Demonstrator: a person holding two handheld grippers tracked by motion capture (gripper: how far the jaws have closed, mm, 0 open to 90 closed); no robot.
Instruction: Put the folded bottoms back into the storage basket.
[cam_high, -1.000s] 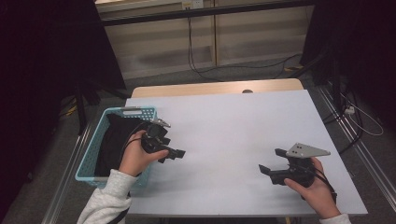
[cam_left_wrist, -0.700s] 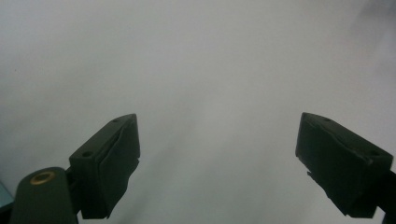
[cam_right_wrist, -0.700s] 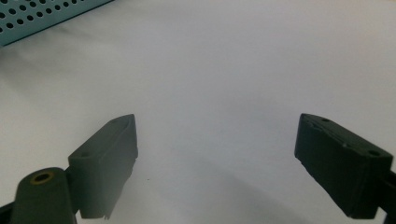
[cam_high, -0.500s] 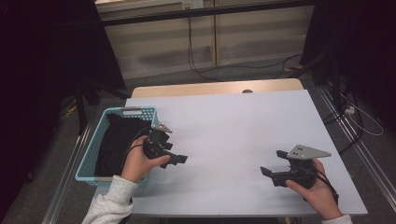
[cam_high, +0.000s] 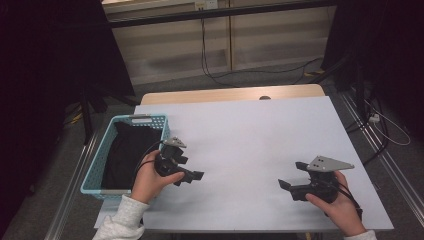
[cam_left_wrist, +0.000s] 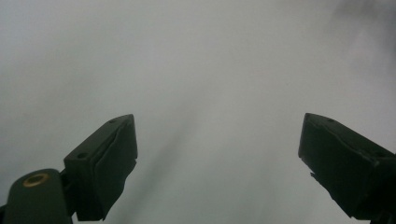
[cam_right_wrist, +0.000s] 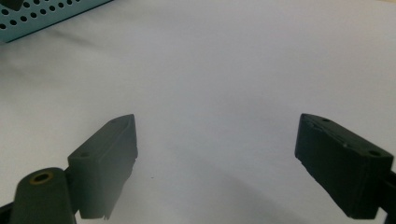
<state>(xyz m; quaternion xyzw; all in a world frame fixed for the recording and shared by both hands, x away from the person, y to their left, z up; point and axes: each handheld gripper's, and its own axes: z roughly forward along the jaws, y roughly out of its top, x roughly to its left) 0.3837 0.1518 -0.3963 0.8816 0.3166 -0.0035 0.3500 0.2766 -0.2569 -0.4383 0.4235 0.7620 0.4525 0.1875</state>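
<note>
Perforated turquoise plastic basket (cam_high: 100, 156), black cloth (cam_high: 127, 155) inside; smooth matt white tabletop (cam_high: 250, 140).

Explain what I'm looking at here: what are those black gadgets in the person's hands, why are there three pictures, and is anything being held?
No robot here: a person holds a hand-worked gripper in each hand, the left gripper and the right gripper. The high view looks down from above on the white table. The other two pictures come from small cameras riding on each gripper, looking out along its two black jaws. In both, the jaws stand wide apart with nothing between them, so nothing is held. At the table's left edge sits a blue basket with dark cloth inside; its perforated wall also shows in the right gripper view.
</note>
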